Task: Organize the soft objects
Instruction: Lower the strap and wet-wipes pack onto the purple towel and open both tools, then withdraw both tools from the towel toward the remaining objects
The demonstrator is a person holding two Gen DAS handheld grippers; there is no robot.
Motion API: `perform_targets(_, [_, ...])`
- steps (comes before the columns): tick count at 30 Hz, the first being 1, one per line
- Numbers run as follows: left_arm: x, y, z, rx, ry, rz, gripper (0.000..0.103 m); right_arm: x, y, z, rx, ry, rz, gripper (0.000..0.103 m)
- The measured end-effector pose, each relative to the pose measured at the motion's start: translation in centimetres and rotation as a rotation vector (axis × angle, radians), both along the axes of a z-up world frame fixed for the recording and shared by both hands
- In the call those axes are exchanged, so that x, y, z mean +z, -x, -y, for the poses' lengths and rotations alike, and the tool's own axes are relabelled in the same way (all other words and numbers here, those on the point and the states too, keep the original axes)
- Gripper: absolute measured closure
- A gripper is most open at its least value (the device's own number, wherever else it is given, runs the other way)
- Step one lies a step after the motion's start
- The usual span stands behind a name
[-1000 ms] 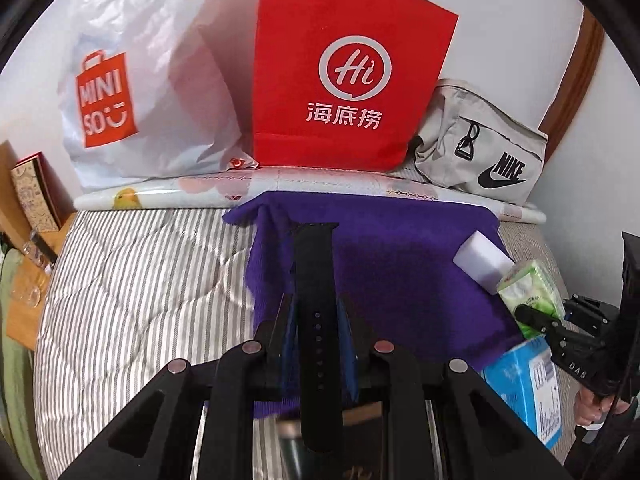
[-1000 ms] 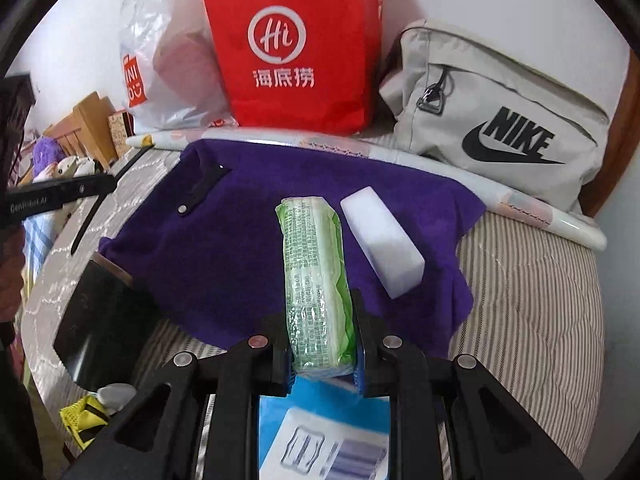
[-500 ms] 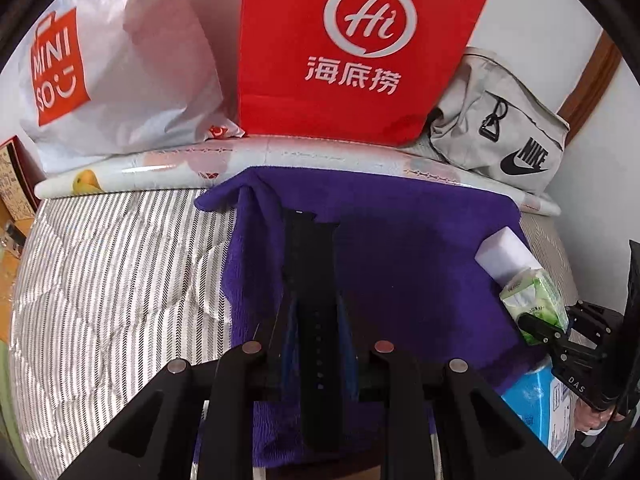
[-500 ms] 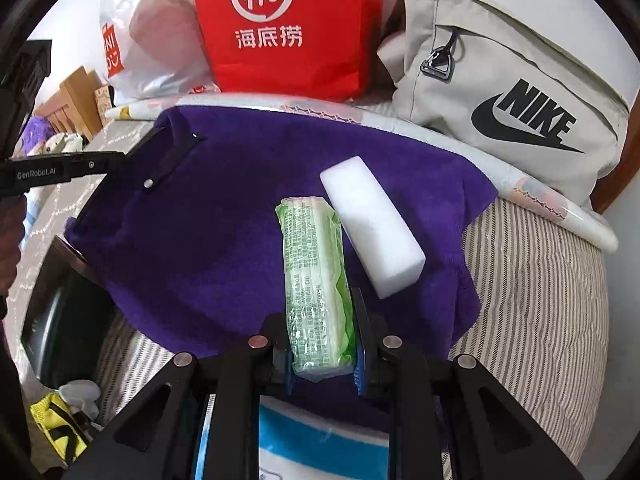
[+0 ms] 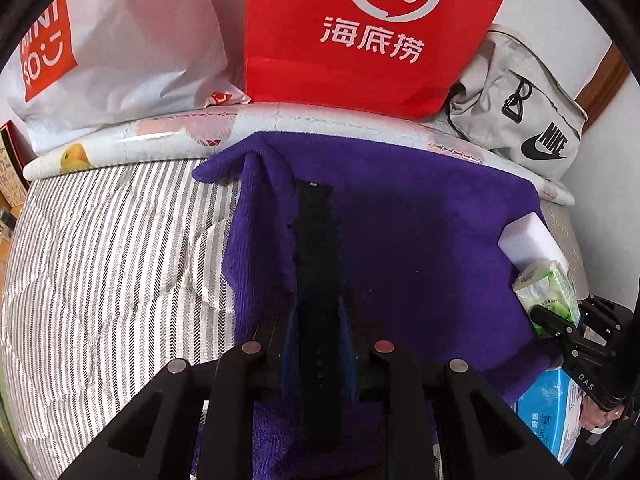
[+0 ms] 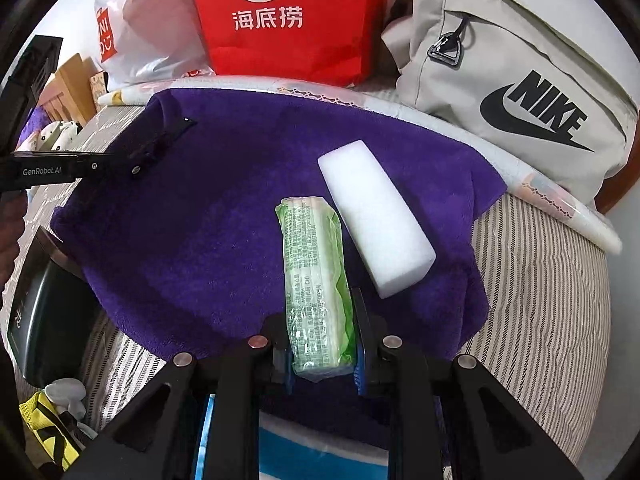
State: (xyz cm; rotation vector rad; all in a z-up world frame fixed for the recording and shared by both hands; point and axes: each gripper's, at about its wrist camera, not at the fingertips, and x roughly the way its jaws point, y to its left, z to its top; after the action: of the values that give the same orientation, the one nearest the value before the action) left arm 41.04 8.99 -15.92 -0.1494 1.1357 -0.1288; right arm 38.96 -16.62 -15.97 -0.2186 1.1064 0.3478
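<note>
Left wrist view is showing the striped quilted bed cover (image 5: 104, 248) spreading wide to the left; right wrist view is showing instead a black flat case (image 6: 48, 312) at the bed's left edge and the full length of the white foam block (image 6: 376, 216).

Left hand-held gripper (image 5: 318, 320) is sitting nearly closed, pinching a black perforated rubber watch strap (image 5: 316, 248) that is extending forward over the purple fleece towel (image 5: 420, 248). Whether the strap's far end is touching the towel cannot be told.

Right hand-held gripper (image 6: 320, 344) is standing narrowly apart, clamping a green-and-clear plastic tissue packet (image 6: 314, 280), which is lying just beside the foam block on the towel.

Behind the towel, a red paper bag with white "Hi" logo (image 5: 360, 32), a white Miniso plastic bag (image 5: 120, 40) and a grey Nike fabric pouch (image 6: 512, 72) are standing along the wall. A blue-and-white packet (image 5: 548, 412) is lying under the towel's near edge.
</note>
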Motion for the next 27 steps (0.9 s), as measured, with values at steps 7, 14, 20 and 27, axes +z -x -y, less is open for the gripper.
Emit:
perform_targets(7, [0.0, 0.2, -0.1, -0.010, -0.008, -0.018, 0.083, 0.1, 0.1, 0.2, -0.017, -0.001, 0.010, 0.080])
perform_targets(14, [0.2, 0.9, 0.3, -0.004, -0.035, -0.051, 0.076, 0.7, 0.6, 0.7, -0.019, -0.027, 0.019, 0.062])
perform_targets(20, [1.9, 2.5, 0.1, 0.006, -0.045, -0.026, 0.072, 2.5, 1.7, 1.5, -0.040, -0.082, 0.042, 0.052])
perform_targets(27, [4.9, 6.6, 0.0, 0.016, -0.028, 0.035, 0.062, 5.0, 4.9, 2.1, -0.064, -0.121, 0.069, 0.050])
